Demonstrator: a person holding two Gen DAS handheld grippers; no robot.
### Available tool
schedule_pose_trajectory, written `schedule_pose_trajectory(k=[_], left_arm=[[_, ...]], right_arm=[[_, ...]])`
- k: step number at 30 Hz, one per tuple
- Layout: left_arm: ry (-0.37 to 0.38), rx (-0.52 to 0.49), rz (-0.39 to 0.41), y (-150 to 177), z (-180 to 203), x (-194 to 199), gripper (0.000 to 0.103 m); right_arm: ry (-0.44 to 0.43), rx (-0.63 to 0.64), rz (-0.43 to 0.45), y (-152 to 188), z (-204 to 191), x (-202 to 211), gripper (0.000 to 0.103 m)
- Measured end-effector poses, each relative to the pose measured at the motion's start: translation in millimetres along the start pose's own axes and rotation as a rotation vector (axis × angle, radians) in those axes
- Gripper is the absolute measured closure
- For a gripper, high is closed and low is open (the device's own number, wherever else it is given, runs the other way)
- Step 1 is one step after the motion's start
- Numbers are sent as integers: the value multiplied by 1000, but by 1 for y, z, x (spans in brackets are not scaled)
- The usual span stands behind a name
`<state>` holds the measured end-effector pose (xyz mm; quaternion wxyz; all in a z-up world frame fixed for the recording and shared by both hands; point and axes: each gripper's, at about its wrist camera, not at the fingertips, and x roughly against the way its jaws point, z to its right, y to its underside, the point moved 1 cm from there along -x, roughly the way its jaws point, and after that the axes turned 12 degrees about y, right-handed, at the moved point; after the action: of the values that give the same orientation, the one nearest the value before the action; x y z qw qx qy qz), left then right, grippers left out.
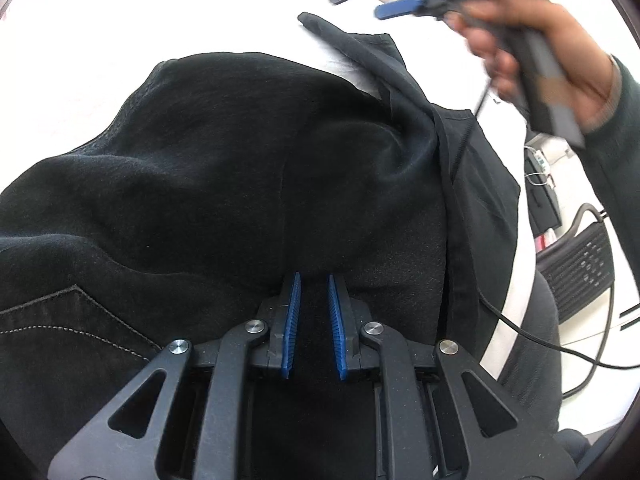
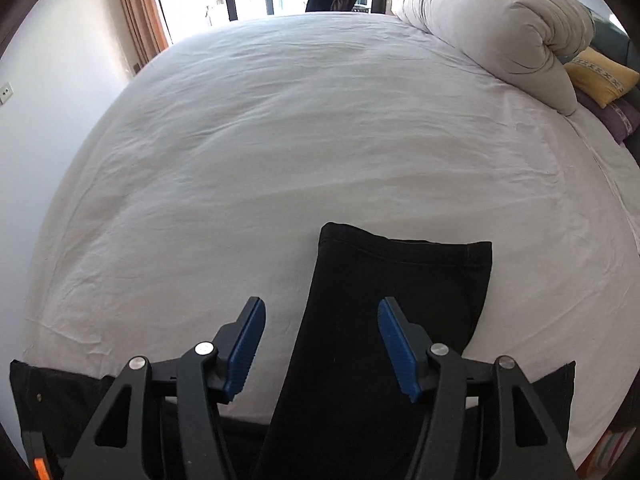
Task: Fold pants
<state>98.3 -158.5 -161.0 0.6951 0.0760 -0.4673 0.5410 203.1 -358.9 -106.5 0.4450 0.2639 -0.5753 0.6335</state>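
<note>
While the white bed sheet fills most of the right wrist view, with a rolled duvet and a yellow cushion at its far corner, the black pants lie spread across its near edge. One leg runs away from the camera and ends in a hem lying flat on the sheet. In the left wrist view the same dark cloth is bunched and rumpled, with a stitched pocket at the lower left.

The left gripper has its blue pads drawn nearly together and pressed into the fabric; it looks clamped on a pinch of the pants. The right gripper stands with its tongs well apart over the leg, holding nothing, carried by a blurred hand.

The fold seems to be at an early stage: one side is gripped, the other not yet. Next the right gripper probably needs to come down and close on an edge of the pants, so both can lift together.
</note>
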Motion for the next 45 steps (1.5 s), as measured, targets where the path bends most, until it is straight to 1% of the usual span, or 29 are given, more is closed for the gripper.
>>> schedule_pose_trajectory(k=[2, 6, 9, 11, 13, 14, 15, 16, 17, 19, 22, 25, 27, 31, 36, 40, 45], left_arm=[[-11, -1, 4, 0, 1, -1, 88], [-9, 13, 9, -3, -2, -5, 88], [-17, 14, 10, -4, -1, -5, 88], [-27, 10, 9, -4, 0, -6, 88], [-38, 11, 11, -5, 3, -8, 88], [-46, 8, 10, -5, 4, -9, 88], [-54, 5, 9, -5, 5, -10, 88], [-62, 3, 9, -5, 7, -11, 88], [-71, 1, 8, -5, 8, -12, 88], [-84, -1, 8, -5, 10, -13, 88], [-95, 5, 10, -5, 11, -13, 88], [-95, 24, 6, -7, 11, -13, 88], [-96, 39, 1, -9, 10, -14, 88], [-118, 61, -4, -11, 14, -15, 88], [-177, 50, 4, -10, 24, -19, 88], [-203, 50, -1, -12, 29, -22, 88], [-228, 47, -5, -11, 45, -35, 88]], right_arm=[[32, 6, -45, -6, -5, -22, 41], [65, 13, -109, -15, -10, -58, 41], [67, 4, -164, -15, -10, -80, 41], [47, -17, -160, -15, -5, -85, 43], [38, -19, -153, -16, -1, -85, 55], [35, -14, -148, -16, 1, -84, 70], [34, -10, -148, -16, 3, -83, 80], [31, -12, -149, -17, 8, -84, 84], [14, -20, -148, -16, 13, -82, 91], [6, -36, -142, -16, 17, -80, 94], [-3, -77, -110, -15, 30, -68, 97], [-34, -140, -47, -13, 48, -43, 97], [-55, -192, 0, -6, 67, -23, 97], [-80, -307, 79, 19, 113, 12, 98], [-66, -455, 153, 73, 173, 48, 98], [-48, -562, 180, 122, 214, 64, 98], [-26, -700, 181, 181, 252, 70, 99]])
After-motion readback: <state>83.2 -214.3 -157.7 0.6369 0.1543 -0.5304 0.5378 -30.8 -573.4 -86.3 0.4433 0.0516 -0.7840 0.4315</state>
